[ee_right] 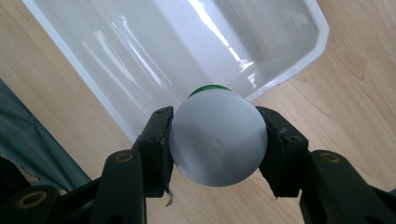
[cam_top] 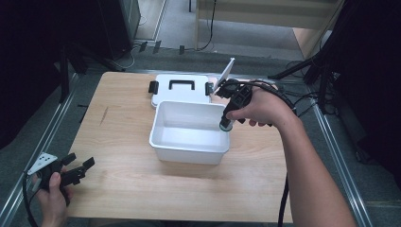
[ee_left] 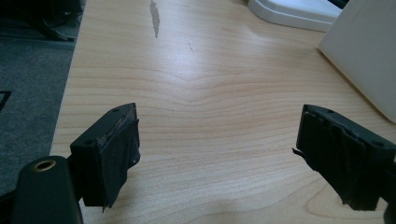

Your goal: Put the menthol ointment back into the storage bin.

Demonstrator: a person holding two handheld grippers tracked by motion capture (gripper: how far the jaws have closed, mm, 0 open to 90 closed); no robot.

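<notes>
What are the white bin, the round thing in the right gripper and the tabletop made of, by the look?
White bin: likely moulded plastic, glossy; its walls throw sharp light streaks in the right gripper view. Round container, held between the right gripper jaws: probably matt white plastic, with a green rim behind; contents hidden. Table: pale wood grain, smooth; solid wood or laminate, cannot tell.

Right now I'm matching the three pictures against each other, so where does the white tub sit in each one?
High view: white tub at the table's middle, its lid behind it.
Left gripper view: only its side wall at the right edge.
Right gripper view: its open inside across the top, beyond the held bottle.
Shared landmark: the wooden table.
</notes>
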